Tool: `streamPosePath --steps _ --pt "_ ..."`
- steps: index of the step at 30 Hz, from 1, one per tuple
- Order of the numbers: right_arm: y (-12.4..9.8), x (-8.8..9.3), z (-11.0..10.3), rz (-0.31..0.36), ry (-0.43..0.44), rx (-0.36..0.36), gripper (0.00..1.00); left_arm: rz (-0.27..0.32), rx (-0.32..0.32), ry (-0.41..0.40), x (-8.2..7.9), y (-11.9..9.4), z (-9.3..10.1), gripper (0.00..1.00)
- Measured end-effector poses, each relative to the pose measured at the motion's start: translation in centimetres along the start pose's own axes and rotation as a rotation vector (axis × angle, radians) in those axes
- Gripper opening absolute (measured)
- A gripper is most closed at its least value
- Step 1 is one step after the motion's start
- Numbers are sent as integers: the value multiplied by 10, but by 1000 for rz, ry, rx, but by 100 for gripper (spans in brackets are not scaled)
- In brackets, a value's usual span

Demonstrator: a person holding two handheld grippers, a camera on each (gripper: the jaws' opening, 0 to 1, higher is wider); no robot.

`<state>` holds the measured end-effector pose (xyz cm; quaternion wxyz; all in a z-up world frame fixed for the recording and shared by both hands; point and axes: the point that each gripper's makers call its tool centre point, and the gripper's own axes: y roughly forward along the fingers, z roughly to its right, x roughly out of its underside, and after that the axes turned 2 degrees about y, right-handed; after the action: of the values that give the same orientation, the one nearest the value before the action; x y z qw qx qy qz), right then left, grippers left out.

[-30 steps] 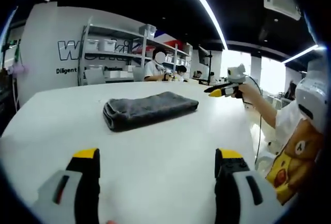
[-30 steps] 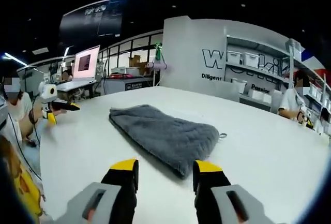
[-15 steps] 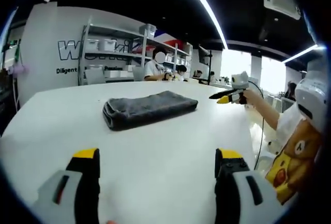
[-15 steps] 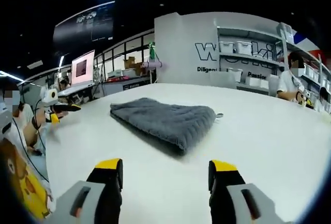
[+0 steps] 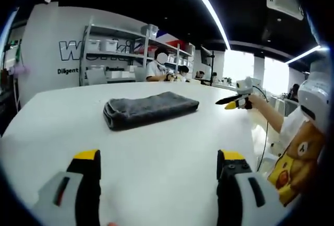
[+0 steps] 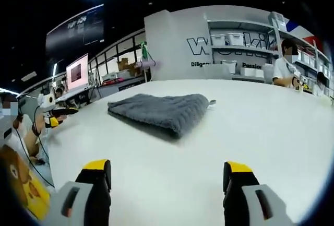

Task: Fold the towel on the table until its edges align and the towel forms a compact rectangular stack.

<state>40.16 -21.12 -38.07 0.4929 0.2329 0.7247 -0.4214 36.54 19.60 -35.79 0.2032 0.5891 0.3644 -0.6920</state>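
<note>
Both grippers [image 5: 158, 176] [image 6: 169, 184] agape, empty, short of folded grey towel [image 5: 148, 109], long axis crosswise on white table [image 5: 156, 153].

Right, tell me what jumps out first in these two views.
The dark grey folded terry towel lies alone mid-way across the white round-edged table. In front of it, the left gripper and right gripper stand wide open with yellow-tipped black fingers, holding nothing.

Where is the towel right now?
The folded grey towel lies on the white table, ahead of both open grippers and touching neither; the right gripper view shows it left of centre.
</note>
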Motion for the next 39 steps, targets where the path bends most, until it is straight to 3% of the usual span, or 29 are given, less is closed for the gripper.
streamPosePath --steps 8,16,23,33,39 --pt "7 -1 -10 13 30 -44 99 1 -5 -1 1 -4 -1 97" --pt "27 -18 -12 33 79 -77 99 3 -32 -1 1 -13 -8 97" --pt "53 -40 -6 59 245 -152 99 3 -44 1 2 -17 -10 97" --pt "79 -60 2 78 385 -217 99 7 -51 -2 1 -20 -12 97" --pt "95 -66 4 79 461 -231 93 15 -50 -5 -1 -19 -12 97"
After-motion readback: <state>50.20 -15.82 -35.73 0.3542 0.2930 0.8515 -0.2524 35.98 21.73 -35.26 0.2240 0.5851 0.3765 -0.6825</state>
